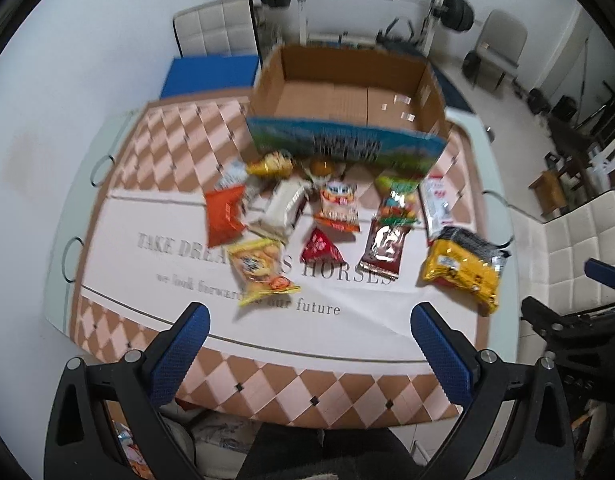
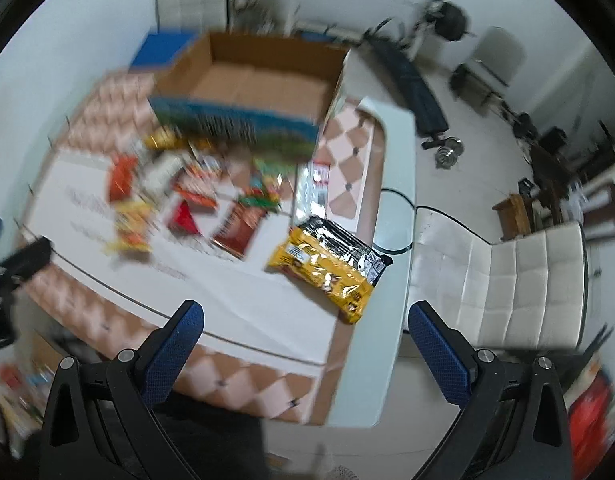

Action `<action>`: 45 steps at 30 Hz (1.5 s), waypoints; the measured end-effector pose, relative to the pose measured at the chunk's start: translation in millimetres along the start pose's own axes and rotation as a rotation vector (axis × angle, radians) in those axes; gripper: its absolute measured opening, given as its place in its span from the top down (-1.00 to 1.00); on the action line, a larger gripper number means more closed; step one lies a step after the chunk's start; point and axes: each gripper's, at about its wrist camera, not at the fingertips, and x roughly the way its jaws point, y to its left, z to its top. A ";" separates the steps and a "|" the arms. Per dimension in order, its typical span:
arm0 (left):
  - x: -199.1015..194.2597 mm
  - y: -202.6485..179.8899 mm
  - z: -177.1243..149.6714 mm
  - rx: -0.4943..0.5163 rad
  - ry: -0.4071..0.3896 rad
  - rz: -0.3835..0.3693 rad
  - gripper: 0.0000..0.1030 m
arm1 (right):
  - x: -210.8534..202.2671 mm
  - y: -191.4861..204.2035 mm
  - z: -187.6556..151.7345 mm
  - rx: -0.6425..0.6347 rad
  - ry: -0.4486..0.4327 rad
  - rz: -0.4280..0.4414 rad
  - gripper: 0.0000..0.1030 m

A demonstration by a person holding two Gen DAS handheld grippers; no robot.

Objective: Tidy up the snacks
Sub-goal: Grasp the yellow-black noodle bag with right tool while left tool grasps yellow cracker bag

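Both tools hover above the near edge of the counter (image 1: 83, 184), tilted down. The left hand-held gripper (image 1: 309, 320) and right hand-held gripper (image 2: 305, 318) gape wide, holding nothing. Colourful snack packets (image 1: 335, 208) lie scattered ahead, before an empty cardboard box (image 1: 347, 92); a yellow-black bag (image 2: 327, 264) lies nearest the right one.

Lighting's bright and even on my feeds, soft shadows only. Right wrist view is badly motion-smeared, left maybe slightly; heavy fisheye bending, black corners.
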 end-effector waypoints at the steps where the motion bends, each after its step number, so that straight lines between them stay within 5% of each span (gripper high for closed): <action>1: 15.5 -3.4 1.1 -0.003 0.018 0.005 -1.00 | 25.6 -1.7 6.1 -0.036 0.033 0.004 -1.00; 10: 136.5 -36.3 8.7 -0.089 0.150 -0.011 -1.00 | 204.6 -7.0 30.9 -0.360 0.231 -0.023 -1.00; 16: 179.0 -49.3 3.6 -0.124 0.222 -0.011 -1.00 | 280.1 -2.1 28.1 -0.569 0.357 0.027 -1.00; 20: 187.1 -52.2 -1.1 -0.118 0.236 0.008 -1.00 | 314.7 1.0 19.9 -0.713 0.387 -0.021 -1.00; 25: 184.5 -44.5 -7.0 -0.114 0.239 0.045 -1.00 | 330.1 -22.8 36.5 -0.515 0.421 0.057 -0.99; 28: 179.5 -29.6 -9.4 -0.124 0.230 0.073 -1.00 | 334.2 -44.1 37.7 -0.280 0.456 0.078 -0.95; 32: 173.2 0.2 -9.7 -0.157 0.225 0.099 -1.00 | 344.0 -75.3 18.9 0.116 0.584 0.225 -0.97; 37: 158.6 34.3 -2.3 -0.202 0.209 0.102 -1.00 | 342.7 -96.2 -8.7 0.409 0.578 0.397 -0.98; 40: 155.7 56.3 7.7 -0.251 0.225 0.070 -1.00 | 335.0 -109.3 -19.6 0.460 0.531 0.419 -0.99; 45: 182.0 98.0 21.4 -0.356 0.332 -0.007 -1.00 | 332.2 -102.6 -34.2 0.362 0.472 0.249 -0.99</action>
